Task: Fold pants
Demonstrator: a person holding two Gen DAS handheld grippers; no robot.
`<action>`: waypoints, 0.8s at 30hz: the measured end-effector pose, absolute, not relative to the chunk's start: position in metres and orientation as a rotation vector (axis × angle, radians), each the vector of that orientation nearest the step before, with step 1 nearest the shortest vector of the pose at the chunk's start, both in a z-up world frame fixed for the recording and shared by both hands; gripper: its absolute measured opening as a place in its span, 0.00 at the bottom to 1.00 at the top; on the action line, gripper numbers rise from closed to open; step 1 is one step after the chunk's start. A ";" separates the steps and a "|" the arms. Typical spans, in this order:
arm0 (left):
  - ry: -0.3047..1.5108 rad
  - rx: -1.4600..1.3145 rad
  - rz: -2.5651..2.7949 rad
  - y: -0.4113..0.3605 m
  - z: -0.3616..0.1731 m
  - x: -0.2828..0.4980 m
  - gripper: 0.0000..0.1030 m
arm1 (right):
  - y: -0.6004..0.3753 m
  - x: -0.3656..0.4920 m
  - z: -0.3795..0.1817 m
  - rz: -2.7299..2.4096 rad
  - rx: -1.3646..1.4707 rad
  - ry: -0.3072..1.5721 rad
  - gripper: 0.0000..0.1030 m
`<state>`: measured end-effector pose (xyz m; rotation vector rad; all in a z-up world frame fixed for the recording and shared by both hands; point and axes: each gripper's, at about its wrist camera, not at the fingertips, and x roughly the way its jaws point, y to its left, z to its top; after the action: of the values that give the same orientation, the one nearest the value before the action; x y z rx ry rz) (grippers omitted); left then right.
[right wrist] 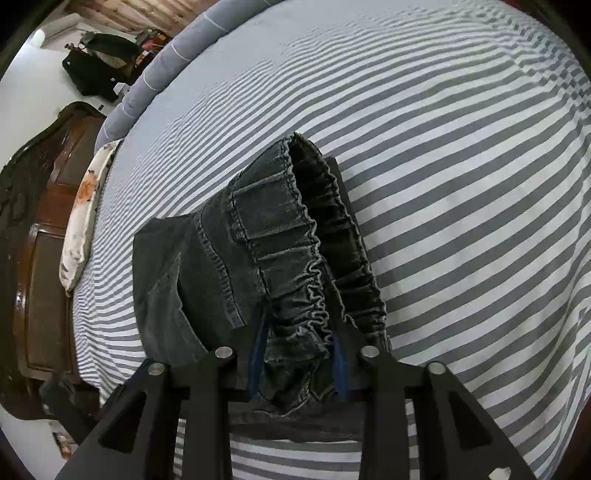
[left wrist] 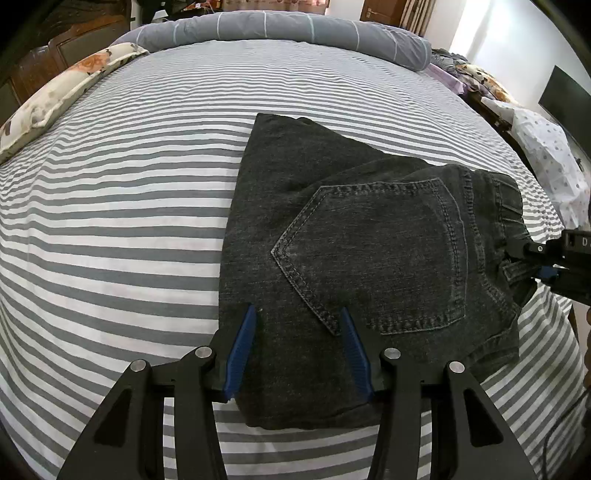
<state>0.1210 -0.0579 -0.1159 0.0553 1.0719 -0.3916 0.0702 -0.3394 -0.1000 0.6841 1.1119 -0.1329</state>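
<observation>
Both grippers should lift together so the pants [left wrist: 369,251], lying half-folded on the striped bed [left wrist: 110,221], fold evenly. The right gripper [right wrist: 299,354] is clamped on the gathered waistband [right wrist: 295,258]; the left gripper [left wrist: 299,347] stands apart over the near fold, seemingly pinching nothing yet

A bed [left wrist: 129,229] covered by a grey-and-white striped sheet is seen in both views. A pair of dark grey denim pants [left wrist: 362,258], folded over, is laid on the sheet, with a back pocket turned up and the elastic waistband bunched at one end. A grey bolster [left wrist: 288,26] with thin pale lines is laid along the far edge of the bed, and a floral pillow [left wrist: 55,99] is set at the side edge near a wooden headboard.
</observation>
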 end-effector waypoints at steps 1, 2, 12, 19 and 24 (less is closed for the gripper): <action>1.071 0.060 -0.391 -0.059 -0.116 0.121 0.48 | -0.336 0.070 -0.096 -0.133 0.662 1.109 0.12; 1.067 0.068 -0.388 -0.059 -0.115 0.120 0.48 | -0.335 0.070 -0.093 -0.137 0.641 1.107 0.11; 1.037 0.077 -0.358 -0.055 -0.104 0.121 0.49 | -0.319 0.047 -0.067 -0.195 0.489 1.074 0.10; 1.086 0.108 -0.330 -0.055 -0.116 0.125 0.50 | -0.326 0.045 -0.094 -0.216 0.508 1.130 0.10; 1.072 0.190 -0.321 -0.065 -0.123 0.122 0.53 | -0.329 0.048 -0.106 -0.215 0.510 1.145 0.12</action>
<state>0.1221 -0.0646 -0.1225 0.1901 1.0724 -0.3212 0.0477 -0.3291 -0.1056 0.5098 1.1451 -0.2153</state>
